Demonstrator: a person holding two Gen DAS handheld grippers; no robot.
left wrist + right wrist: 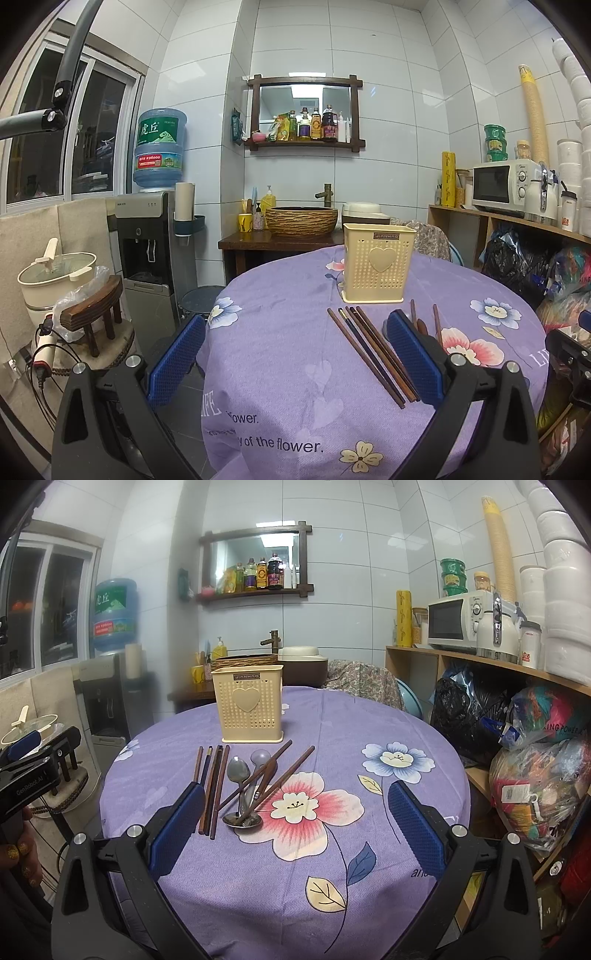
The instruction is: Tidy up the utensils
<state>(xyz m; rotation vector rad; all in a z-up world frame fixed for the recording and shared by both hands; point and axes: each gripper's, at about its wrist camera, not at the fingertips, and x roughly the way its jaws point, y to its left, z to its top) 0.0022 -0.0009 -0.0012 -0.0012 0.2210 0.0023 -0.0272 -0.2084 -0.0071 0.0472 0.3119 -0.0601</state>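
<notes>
A cream perforated utensil holder (376, 267) (250, 709) with a heart stands upright at the far side of the round purple-clothed table (288, 350) (369, 849). In front of it lie several dark wooden chopsticks (373, 352) (212, 786) side by side. To their right is a pile of metal spoons (242, 775) crossed by two more chopsticks (280, 775). My left gripper (295, 360) is open and empty, above the table's left part, short of the chopsticks. My right gripper (295, 823) is open and empty, just in front of the spoon pile.
A water dispenser (147, 236) and a pot on a stool (55, 273) stand left of the table. A washbasin counter (295, 221) is behind it. Shelves with a microwave (461, 622) and stuffed bags (535, 775) line the right side.
</notes>
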